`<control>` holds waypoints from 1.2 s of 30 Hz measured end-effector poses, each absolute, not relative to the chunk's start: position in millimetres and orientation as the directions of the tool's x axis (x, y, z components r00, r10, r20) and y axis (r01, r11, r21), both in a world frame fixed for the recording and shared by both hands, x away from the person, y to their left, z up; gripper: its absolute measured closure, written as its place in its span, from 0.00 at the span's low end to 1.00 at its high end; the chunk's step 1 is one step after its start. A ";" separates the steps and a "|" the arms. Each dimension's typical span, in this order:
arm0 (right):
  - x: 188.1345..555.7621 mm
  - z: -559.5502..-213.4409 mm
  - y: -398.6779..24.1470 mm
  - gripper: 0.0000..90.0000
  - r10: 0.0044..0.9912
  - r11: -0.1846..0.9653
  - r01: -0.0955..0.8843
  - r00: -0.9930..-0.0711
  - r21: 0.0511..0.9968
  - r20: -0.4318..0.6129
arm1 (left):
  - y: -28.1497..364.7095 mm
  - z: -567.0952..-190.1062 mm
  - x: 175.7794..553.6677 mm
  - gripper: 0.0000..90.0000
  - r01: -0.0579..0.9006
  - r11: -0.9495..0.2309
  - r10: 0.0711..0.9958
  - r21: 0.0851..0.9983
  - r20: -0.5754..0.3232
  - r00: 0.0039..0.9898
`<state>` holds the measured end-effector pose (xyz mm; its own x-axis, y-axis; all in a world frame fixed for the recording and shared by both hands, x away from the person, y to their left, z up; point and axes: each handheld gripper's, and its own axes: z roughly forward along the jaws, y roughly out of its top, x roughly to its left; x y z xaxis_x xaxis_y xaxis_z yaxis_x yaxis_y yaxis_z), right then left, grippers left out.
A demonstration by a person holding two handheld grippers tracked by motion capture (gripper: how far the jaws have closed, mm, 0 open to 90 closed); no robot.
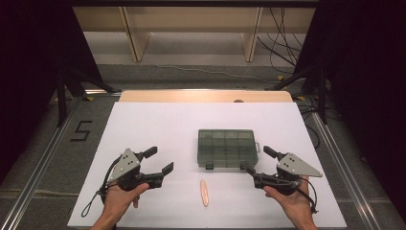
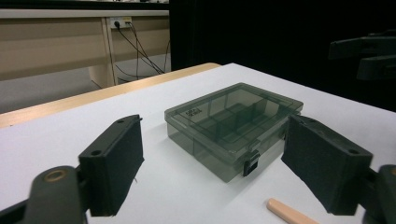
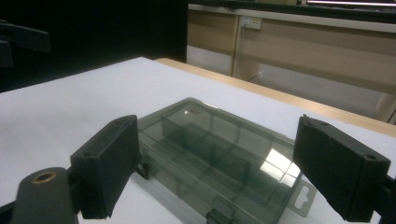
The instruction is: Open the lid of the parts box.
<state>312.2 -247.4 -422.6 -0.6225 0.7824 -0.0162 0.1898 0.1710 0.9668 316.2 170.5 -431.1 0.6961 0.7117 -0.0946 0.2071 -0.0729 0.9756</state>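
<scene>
A smoky transparent compartment box (image 1: 225, 148) lies closed on the white table top, its latches facing the person; its dividers show through the lid (image 2: 233, 122) (image 3: 219, 158). A pale wooden stick (image 1: 204, 192) (image 2: 292, 214) lies in front of the box. My left gripper (image 1: 159, 160) rests at the front left, open and empty, its jaws pointing towards the box. My right gripper (image 1: 258, 160) is at the front right, open and empty, one jaw tip close to the box's front right corner. Each is held by a hand.
The white sheet (image 1: 153, 124) covers a wooden table whose bare far edge (image 1: 206, 96) shows. A black mark like a 5 (image 1: 81, 130) is on the grey floor at the left. Dark stands (image 1: 67, 81) and cables (image 1: 282, 43) flank the table.
</scene>
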 end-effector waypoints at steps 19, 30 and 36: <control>341.7 -408.2 -277.2 0.72 0.760 0.304 0.204 -0.641 0.931 -0.107 | 154.7 -423.1 331.2 0.94 0.199 -0.188 0.649 0.962 -0.031 0.761; 353.7 -418.4 -292.8 0.91 0.760 0.347 0.243 -0.639 0.906 -0.120 | 137.9 -426.9 353.4 0.99 0.241 -0.248 0.634 0.938 -0.031 0.773; 366.2 -426.8 -299.3 0.96 0.748 0.392 0.261 -0.648 0.882 -0.141 | 129.8 -439.2 368.1 1.00 0.264 -0.275 0.634 0.925 -0.032 0.773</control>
